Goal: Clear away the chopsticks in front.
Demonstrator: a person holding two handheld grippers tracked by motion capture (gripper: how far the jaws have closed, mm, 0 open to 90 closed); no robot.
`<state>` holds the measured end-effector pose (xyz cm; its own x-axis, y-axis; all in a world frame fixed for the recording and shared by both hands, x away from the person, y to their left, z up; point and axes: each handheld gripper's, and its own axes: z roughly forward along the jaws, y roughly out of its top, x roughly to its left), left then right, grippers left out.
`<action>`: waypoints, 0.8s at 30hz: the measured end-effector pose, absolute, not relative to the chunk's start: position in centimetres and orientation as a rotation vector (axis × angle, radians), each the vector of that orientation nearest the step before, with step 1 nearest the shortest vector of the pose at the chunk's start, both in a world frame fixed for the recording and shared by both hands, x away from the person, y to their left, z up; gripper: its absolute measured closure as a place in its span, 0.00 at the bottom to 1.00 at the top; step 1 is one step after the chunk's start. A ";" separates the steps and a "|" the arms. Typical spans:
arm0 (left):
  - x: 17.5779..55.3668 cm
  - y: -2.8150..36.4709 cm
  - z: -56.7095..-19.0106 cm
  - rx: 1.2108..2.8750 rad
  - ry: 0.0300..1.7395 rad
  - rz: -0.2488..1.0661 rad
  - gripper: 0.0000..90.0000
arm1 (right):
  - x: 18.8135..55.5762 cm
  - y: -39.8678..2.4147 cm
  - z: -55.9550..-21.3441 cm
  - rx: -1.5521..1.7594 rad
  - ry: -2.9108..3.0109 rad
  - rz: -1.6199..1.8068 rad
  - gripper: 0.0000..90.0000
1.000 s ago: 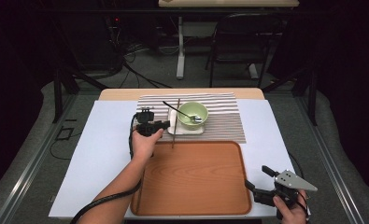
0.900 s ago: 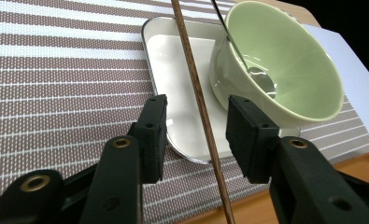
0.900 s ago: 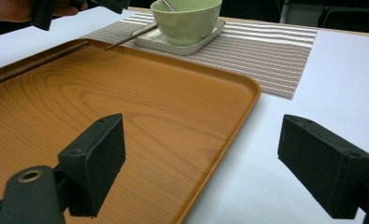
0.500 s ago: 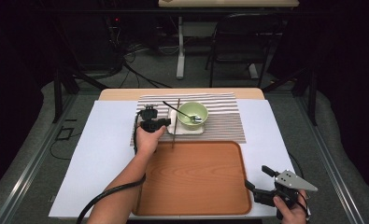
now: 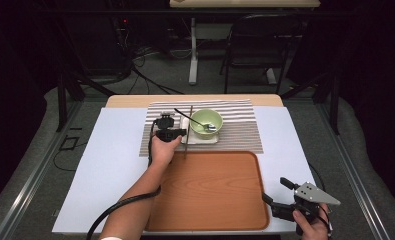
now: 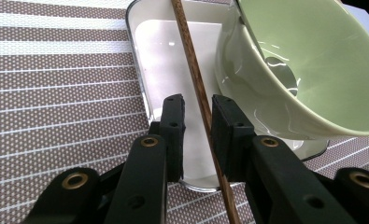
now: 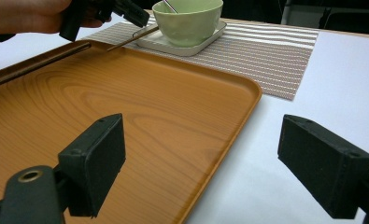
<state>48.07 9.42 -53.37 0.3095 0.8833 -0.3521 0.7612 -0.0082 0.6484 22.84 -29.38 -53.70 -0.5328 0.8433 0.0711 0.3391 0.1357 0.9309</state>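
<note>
At the table's near right corner the right gripper (image 5: 277, 197) hovers with its jaws spread wide and nothing between them, just past the near right corner of the wooden tray (image 5: 210, 190). Beyond the tray's far edge, on the striped mat (image 5: 235, 132) toward the table's far edge, the left gripper (image 6: 198, 114) has just been closing its jaws around the brown chopstick (image 6: 194, 79); a narrow gap remains beside each pad. The chopstick lies across the white dish (image 6: 166, 51), just beside the green bowl (image 6: 308, 56) that sits on it.
</note>
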 end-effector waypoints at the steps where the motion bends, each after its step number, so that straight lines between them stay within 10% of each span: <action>1: 48.1 9.3 -53.4 1.786 1.478 0.190 0.84 | 22.8 -29.4 -53.7 1.133 1.940 1.390 0.16; 24: 48.8 8.5 -54.4 1.779 1.544 0.122 0.92 | 22.8 -29.4 -53.7 1.129 1.943 1.391 0.16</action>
<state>48.84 8.53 -54.41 0.2631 0.8802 -0.3951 0.8075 0.0232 0.5895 22.80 -29.40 -53.67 -0.5355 0.8416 0.0704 0.3379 0.1371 0.9311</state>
